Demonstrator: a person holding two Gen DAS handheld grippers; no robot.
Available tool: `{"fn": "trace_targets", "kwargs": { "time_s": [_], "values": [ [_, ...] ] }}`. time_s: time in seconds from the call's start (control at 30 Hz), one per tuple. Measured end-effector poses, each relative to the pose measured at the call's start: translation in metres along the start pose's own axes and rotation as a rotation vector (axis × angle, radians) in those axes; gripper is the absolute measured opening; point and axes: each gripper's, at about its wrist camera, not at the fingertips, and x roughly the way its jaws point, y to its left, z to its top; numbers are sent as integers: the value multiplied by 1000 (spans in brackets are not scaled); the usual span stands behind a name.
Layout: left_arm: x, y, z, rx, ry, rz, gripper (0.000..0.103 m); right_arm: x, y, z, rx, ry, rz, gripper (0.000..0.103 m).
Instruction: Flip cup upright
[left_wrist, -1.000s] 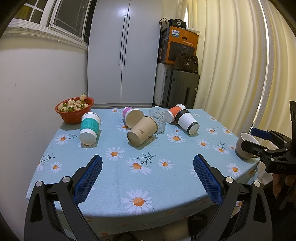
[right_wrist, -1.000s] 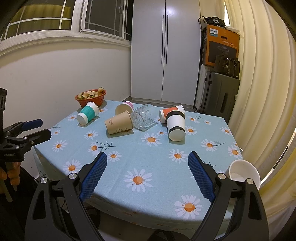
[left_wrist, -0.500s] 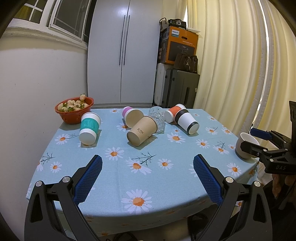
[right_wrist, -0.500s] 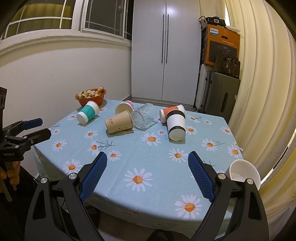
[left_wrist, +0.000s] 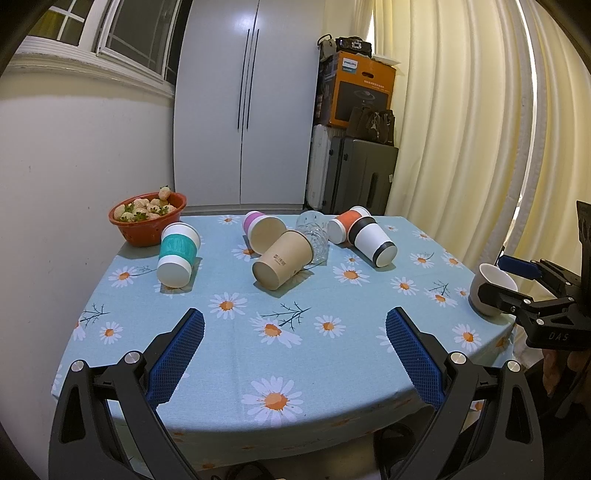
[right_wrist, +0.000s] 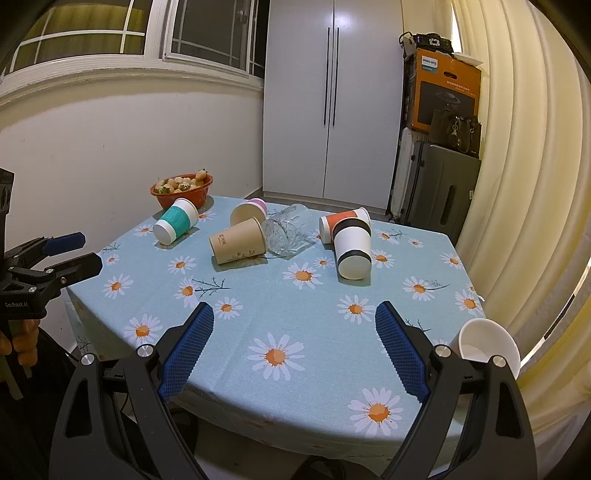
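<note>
Several cups lie on their sides on the daisy tablecloth: a teal-banded cup, a pink cup, a brown paper cup, a clear glass, an orange cup and a black-banded white cup. They also show in the right wrist view: teal, brown, glass, black-banded. My left gripper is open and empty over the table's near edge. My right gripper is open and empty, also at the near edge.
A red bowl of strawberries stands at the far left corner. A white bowl-like cup stands upright at the right edge. Curtains hang on the right; a wall is on the left.
</note>
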Motion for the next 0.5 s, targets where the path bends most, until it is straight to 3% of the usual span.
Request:
{"fn": "trace_targets", "kwargs": {
  "time_s": [0.5],
  "values": [
    [0,-2,1,2,3,0,96,0,1,1,-10,6,-4,88]
  ]
}}
